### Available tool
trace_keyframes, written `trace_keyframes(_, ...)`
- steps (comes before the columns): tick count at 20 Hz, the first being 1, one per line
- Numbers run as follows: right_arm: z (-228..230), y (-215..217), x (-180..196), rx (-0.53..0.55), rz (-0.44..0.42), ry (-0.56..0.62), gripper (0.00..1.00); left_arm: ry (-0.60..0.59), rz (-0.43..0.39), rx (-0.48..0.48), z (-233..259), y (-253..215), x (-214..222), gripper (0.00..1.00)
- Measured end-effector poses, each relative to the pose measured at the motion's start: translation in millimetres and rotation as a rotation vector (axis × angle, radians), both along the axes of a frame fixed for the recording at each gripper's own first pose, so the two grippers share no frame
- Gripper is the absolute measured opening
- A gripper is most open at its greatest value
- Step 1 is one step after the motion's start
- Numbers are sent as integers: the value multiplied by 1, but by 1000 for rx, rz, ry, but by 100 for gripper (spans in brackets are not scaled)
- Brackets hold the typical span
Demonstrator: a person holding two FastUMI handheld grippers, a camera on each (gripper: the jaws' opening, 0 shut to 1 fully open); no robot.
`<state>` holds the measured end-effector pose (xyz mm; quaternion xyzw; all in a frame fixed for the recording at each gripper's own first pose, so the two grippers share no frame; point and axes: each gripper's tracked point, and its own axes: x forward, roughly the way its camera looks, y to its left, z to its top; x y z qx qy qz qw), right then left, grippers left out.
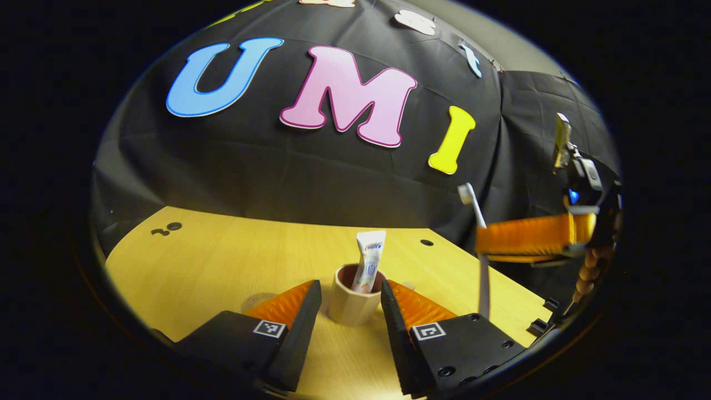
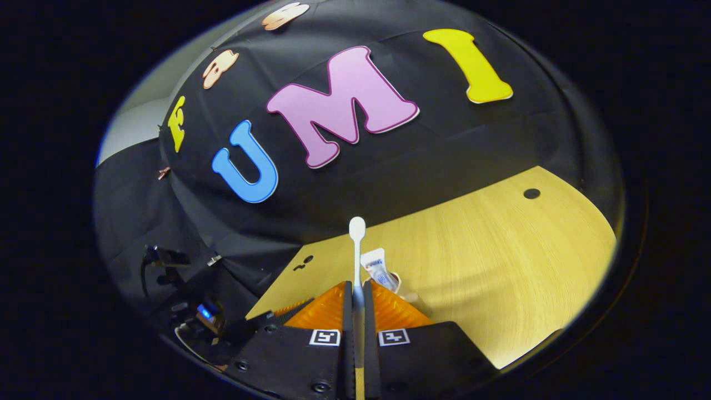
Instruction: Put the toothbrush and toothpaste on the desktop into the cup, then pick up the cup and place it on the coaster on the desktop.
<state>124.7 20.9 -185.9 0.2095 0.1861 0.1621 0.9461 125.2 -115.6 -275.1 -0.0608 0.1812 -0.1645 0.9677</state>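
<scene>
Left gripper view: coaster (image 1: pixel 256 301) beside cup (image 1: pixel 351 303)

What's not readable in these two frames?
- Coaster: left gripper view, mostly hidden behind the left claw.
- Cup: right gripper view, mostly hidden behind the right claw; its contents past the toothpaste can't be told.
- Toothbrush lower handle: right gripper view, clamped between the fingers, cut off at the bottom edge.
</scene>
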Motion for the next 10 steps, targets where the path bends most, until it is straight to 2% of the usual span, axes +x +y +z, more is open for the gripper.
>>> trace_keyframes(8,24,34,70,-21,64,-191,10,49,31,109,-6,37,-85,68)
trace_keyframes(10,22,40,85,-36,74,-225,10,56,46,107,-8,40,-98,68)
